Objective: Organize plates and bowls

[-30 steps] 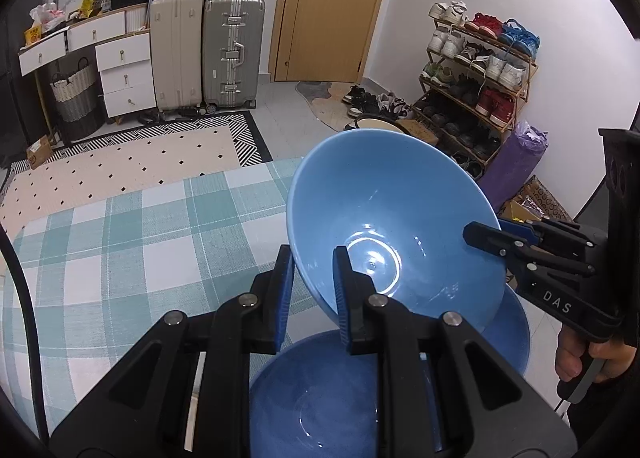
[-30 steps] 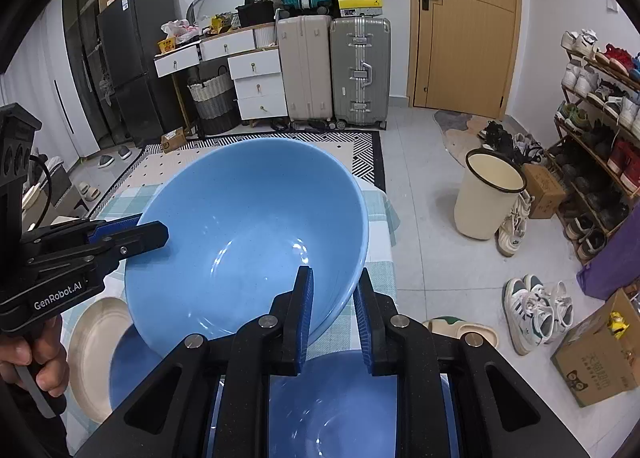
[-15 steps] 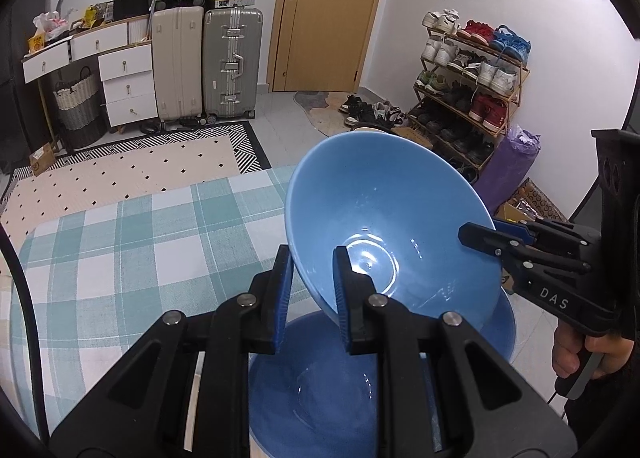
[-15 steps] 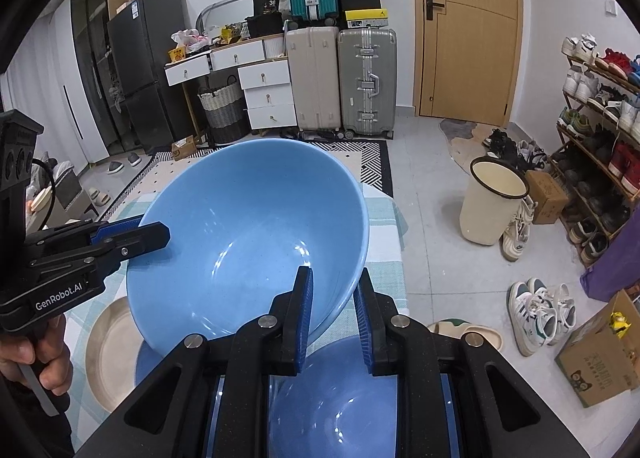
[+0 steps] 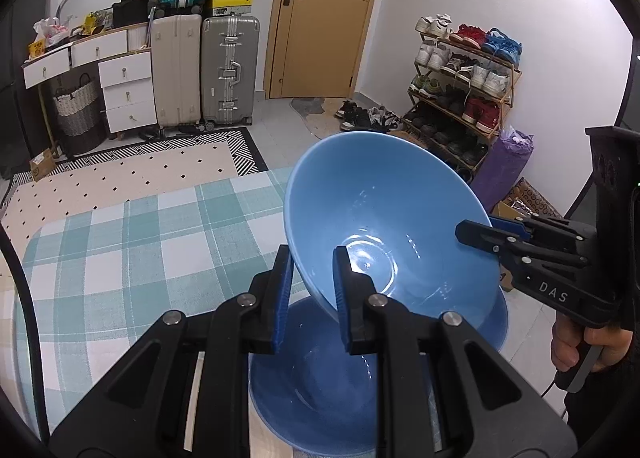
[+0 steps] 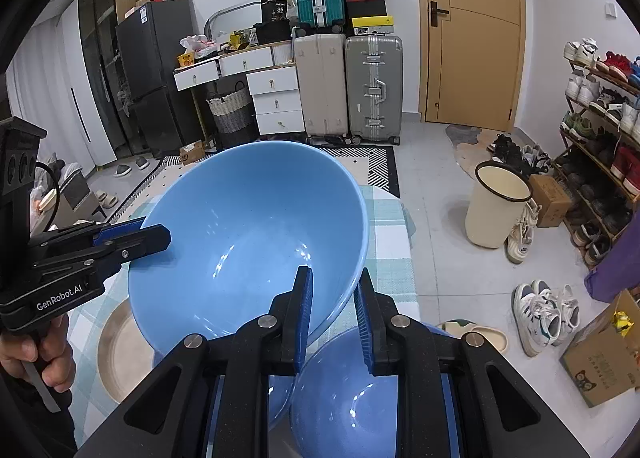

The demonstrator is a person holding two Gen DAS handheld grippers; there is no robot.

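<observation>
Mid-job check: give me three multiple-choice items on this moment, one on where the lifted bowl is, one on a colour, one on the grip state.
1. The held bowl is: A) flat on the tablecloth B) raised and tilted above a second blue bowl C) on the floor
2. The plate beside the bowls is: A) red B) black C) beige
3. The left gripper and right gripper are: A) both clamped on the held bowl's rim B) both open C) only one gripping

1 B: another bowl shows beneath it.
2 C: tan rim in the right wrist view.
3 A: each pair of pads pinches the rim.
</observation>
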